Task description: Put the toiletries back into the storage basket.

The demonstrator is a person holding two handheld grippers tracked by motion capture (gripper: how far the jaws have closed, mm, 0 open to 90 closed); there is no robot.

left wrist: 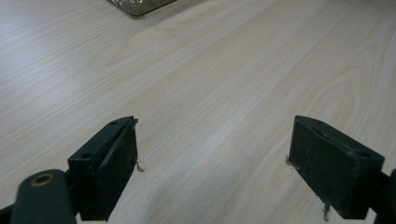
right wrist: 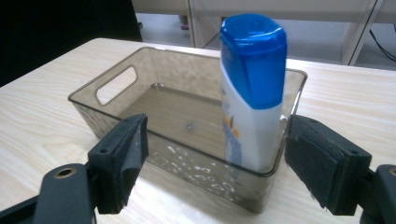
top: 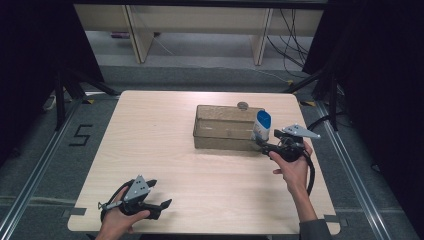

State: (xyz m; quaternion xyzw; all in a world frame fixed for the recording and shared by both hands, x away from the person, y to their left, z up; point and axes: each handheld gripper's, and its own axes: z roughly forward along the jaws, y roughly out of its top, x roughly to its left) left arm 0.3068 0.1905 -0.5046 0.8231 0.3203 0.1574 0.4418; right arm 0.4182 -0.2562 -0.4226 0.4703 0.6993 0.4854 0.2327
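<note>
At the table's near edge, the left gripper [top: 161, 203] rests in a person's hand with its jaws spread wide over bare wood, gripping nothing; its own view shows the two black pads [left wrist: 112, 165] well apart above the pale table [left wrist: 224, 79]. Farther along on the right side, the right gripper [top: 263, 145] is held at the near right corner of a smoky transparent bin [top: 225, 127], its jaws open and gripping nothing. A white bottle with a blue cap [right wrist: 252, 93] stands upright inside the bin [right wrist: 140, 88], against the corner nearest that gripper. Seen from the right gripper view, the bottle sits beyond the open pads [right wrist: 322, 163], closer to the right-hand one, with the bin's wall between.
</note>
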